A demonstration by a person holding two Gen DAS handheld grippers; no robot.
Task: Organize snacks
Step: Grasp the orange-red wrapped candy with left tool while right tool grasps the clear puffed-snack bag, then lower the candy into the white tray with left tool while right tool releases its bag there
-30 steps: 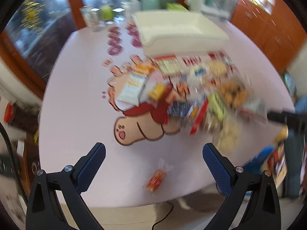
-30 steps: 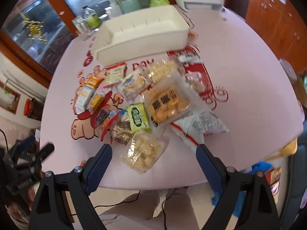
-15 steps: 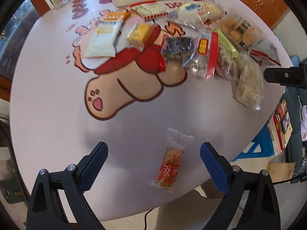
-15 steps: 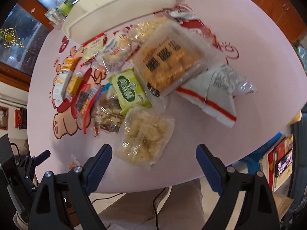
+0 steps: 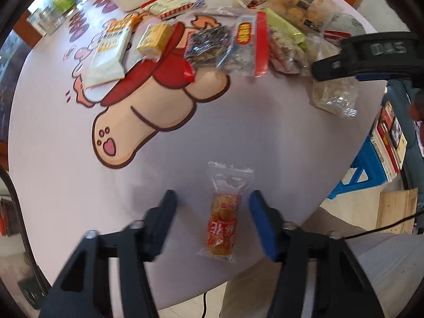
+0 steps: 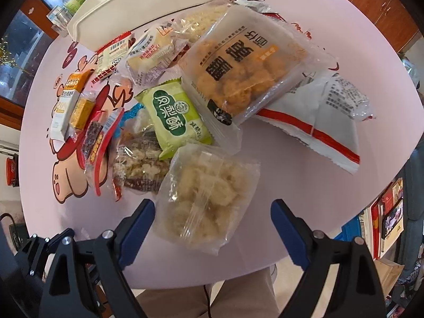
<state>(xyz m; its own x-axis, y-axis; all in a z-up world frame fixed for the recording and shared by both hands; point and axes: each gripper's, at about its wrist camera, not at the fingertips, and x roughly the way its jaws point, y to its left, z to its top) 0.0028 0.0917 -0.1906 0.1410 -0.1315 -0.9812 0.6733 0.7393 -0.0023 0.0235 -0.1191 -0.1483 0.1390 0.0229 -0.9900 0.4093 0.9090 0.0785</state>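
Pink tabletop (image 5: 238,132): small orange snack packet (image 5: 224,213), likely light and crinkly; left gripper (image 5: 212,206) fingers closing astride its middle, not yet touching; right gripper (image 6: 212,221) fingers spread.

A home dining room.
Round pink table (image 6: 304,185) with cartoon print, wooden cabinets (image 6: 376,2) upper right, stacked books (image 6: 381,225) at the right edge.

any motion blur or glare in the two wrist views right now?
Left wrist: left gripper fingers smeared, having just been closing around the orange snack packet, pads not touching it; far snacks soft. Right wrist: sharp, glare on the clear puffed-snack bag; strong fisheye bending of the table edge.
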